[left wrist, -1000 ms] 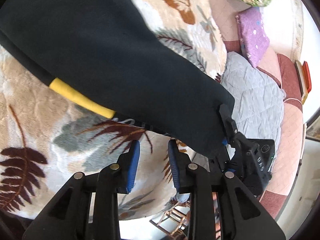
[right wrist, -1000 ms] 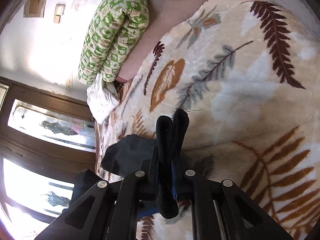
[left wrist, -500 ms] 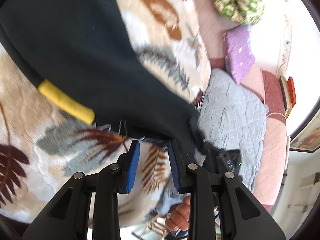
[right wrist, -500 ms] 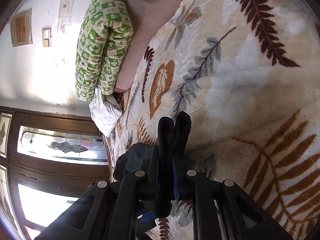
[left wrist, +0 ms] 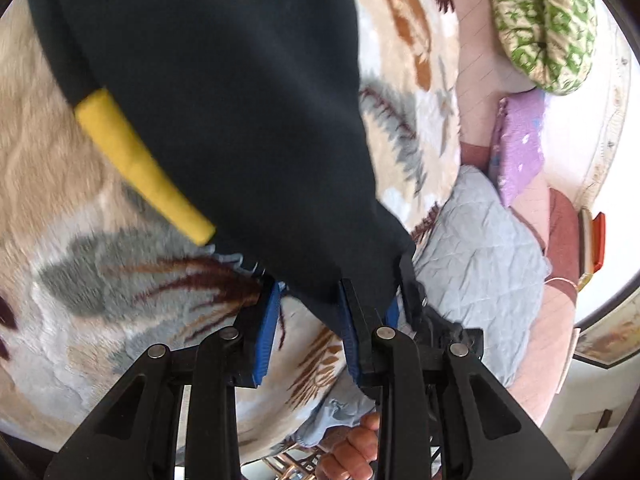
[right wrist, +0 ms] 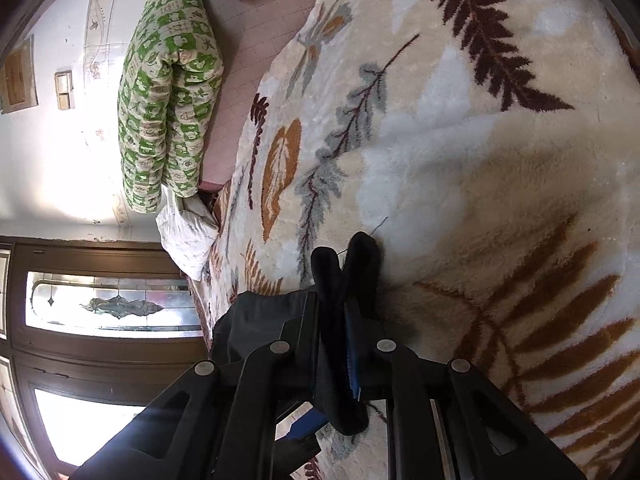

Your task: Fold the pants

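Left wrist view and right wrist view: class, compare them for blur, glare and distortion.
Left wrist view: motion blur smears the yellow stripe on the black pants and the leaf-print blanket; daylight overexposes the right edge. Right wrist view: sharper; the window is blown out, glare washes the wall. Both curve at the fisheye rim.

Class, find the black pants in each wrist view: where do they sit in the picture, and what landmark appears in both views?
Left wrist view: the black pants fill the upper left and centre, the hem reaching down to the open left tongs.
Right wrist view: a bunched fold sits at lower centre, clamped in the right tongs.
Shared landmark: the green patterned quilt.
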`<act>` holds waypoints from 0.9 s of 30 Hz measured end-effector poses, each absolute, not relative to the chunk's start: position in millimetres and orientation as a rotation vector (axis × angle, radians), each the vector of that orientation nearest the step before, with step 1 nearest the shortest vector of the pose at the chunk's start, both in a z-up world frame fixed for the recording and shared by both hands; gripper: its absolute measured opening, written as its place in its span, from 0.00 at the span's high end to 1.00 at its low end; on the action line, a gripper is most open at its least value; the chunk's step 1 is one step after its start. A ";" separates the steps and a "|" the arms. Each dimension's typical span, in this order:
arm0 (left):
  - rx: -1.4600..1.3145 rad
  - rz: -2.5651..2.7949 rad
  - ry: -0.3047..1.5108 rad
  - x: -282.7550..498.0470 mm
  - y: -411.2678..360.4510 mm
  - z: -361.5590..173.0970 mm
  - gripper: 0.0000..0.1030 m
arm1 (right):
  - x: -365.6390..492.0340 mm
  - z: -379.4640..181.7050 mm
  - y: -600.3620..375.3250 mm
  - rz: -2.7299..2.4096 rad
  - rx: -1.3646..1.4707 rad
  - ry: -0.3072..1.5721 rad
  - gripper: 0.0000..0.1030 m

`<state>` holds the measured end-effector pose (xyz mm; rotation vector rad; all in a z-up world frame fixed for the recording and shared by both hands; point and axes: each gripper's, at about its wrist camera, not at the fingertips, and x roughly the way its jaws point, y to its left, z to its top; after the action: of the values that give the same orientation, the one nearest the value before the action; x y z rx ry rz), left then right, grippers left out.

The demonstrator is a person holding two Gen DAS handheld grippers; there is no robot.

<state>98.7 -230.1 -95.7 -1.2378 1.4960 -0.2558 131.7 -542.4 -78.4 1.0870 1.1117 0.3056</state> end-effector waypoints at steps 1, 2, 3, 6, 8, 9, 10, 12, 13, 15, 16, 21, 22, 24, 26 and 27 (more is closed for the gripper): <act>-1.241 -0.251 1.508 97.4 -233.3 -97.5 0.75 | 131.5 -81.6 -544.2 0.299 1.090 1.115 0.84; -1.246 -0.249 1.522 95.8 -236.2 -99.5 0.75 | 130.9 -85.7 -546.6 0.288 1.102 1.115 0.81; -1.248 -0.249 1.524 94.7 -238.3 -100.6 0.75 | 130.5 -88.0 -548.7 0.283 1.108 1.117 0.81; -1.239 -0.234 1.510 96.5 -239.9 -100.2 0.75 | 127.6 -93.5 -553.0 0.280 1.120 1.121 0.80; -1.262 -0.220 1.508 102.8 -238.2 -102.7 0.72 | 127.1 -93.1 -553.8 0.284 1.116 1.122 0.78; -1.276 -0.214 1.504 106.3 -238.0 -104.7 0.72 | 127.1 -92.7 -554.3 0.284 1.114 1.121 0.78; -1.278 -0.213 1.499 108.8 -238.8 -105.2 0.72 | 127.5 -92.5 -554.7 0.286 1.117 1.118 0.78; -1.234 -0.232 1.493 115.4 -242.8 -102.9 0.72 | 127.6 -92.8 -555.4 0.290 1.120 1.116 0.77; -1.210 -0.249 1.491 117.9 -244.3 -101.0 0.72 | 127.7 -93.5 -555.5 0.291 1.122 1.117 0.75; -1.192 -0.265 1.497 122.3 -245.5 -100.5 0.72 | 127.6 -94.7 -555.8 0.290 1.123 1.120 0.70; -1.192 -0.271 1.506 124.2 -245.8 -102.0 0.72 | 127.6 -96.4 -556.3 0.291 1.125 1.123 0.67; -1.184 -0.301 1.568 134.4 -249.9 -106.8 0.80 | 133.6 -105.1 -554.3 0.310 1.119 1.130 0.69; -1.175 -0.316 1.581 136.9 -251.0 -107.2 0.87 | 135.6 -103.4 -551.6 0.321 1.095 1.132 0.71; -1.176 -0.354 1.605 140.2 -249.2 -108.3 0.89 | 134.6 -96.6 -548.0 0.316 1.056 1.122 0.87; -1.187 -0.380 1.609 140.7 -244.0 -107.3 0.91 | 132.8 -85.4 -544.6 0.316 1.023 1.105 0.87; -1.181 -0.405 1.607 141.7 -242.5 -104.2 0.91 | 131.1 -78.5 -542.2 0.324 1.017 1.097 0.87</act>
<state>141.7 -242.5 -104.2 -1.1813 1.6065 -0.4052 131.1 -542.2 -78.5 1.0170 1.0966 0.3237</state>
